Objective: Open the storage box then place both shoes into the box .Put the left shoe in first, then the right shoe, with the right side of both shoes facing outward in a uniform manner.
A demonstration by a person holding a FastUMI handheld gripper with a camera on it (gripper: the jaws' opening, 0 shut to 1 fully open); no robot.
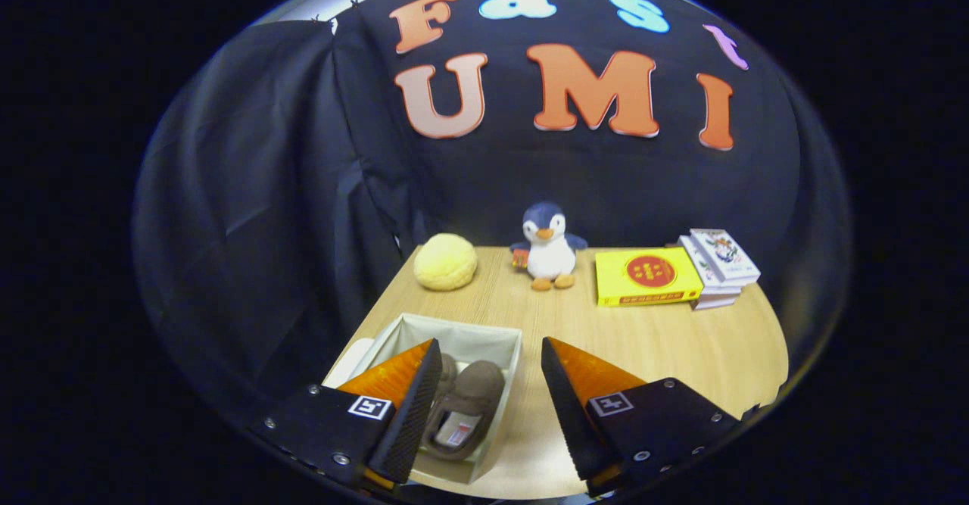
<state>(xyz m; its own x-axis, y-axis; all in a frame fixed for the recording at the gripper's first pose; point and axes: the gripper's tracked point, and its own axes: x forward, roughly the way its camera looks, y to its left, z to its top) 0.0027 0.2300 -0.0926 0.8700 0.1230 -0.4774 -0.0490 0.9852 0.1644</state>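
While the fingers stand spread with nothing between them:
gripper [490, 350]: released, above the wooden table [681, 346].
storage box [506, 346]: open, pale fabric, below and ahead of the left finger, partly hidden by it.
brown shoe [473, 399]: inside the box, just inboard of the left finger; a second shoe [448, 372] barely shows beside it.
beyond the jaws: yellow plush ball [445, 261], penguin toy [548, 246], yellow book [645, 276], book stack [719, 266].
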